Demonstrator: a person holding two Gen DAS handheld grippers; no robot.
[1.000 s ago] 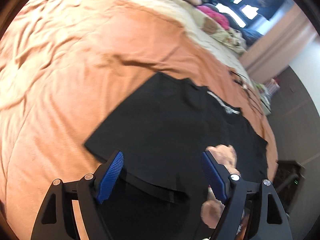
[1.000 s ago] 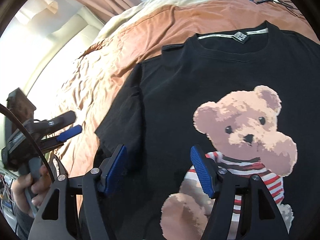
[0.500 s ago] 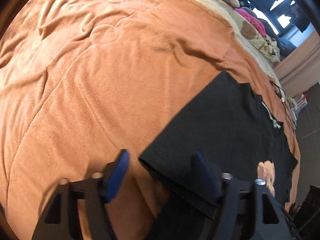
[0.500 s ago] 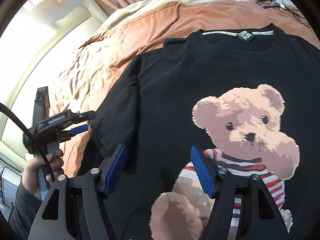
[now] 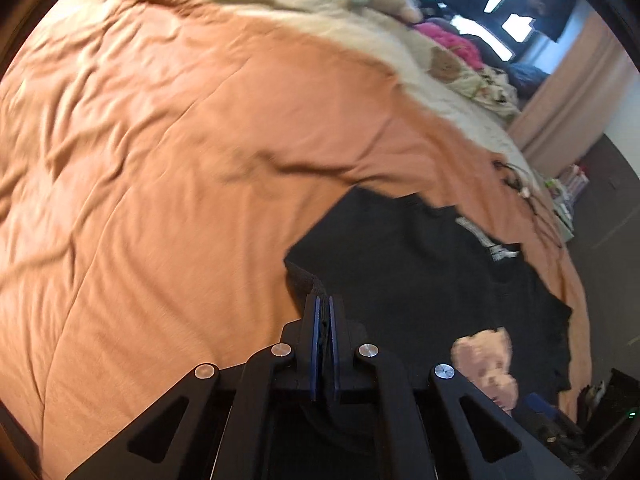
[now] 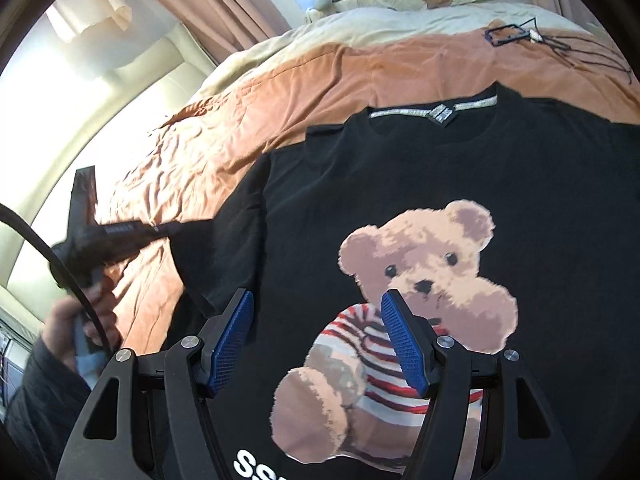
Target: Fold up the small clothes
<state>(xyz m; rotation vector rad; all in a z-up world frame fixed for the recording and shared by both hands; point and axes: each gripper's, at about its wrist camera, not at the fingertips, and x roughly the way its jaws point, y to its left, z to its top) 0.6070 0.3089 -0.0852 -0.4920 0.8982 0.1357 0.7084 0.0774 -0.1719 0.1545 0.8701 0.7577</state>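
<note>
Folding barely begun — the left gripper (image 5: 325,320) pinches the shirt's (image 6: 400,184) sleeve (image 5: 308,280) (no fold yet); the right gripper (image 6: 316,336) gapes empty.

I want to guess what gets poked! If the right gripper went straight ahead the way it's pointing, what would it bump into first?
Most likely the teddy bear print on the black T-shirt. The right gripper is open and empty, with the shirt lying right ahead, though how far is unclear.

Black bear-print T-shirt (image 6: 420,184) lies flat, face up, on bed.
</note>
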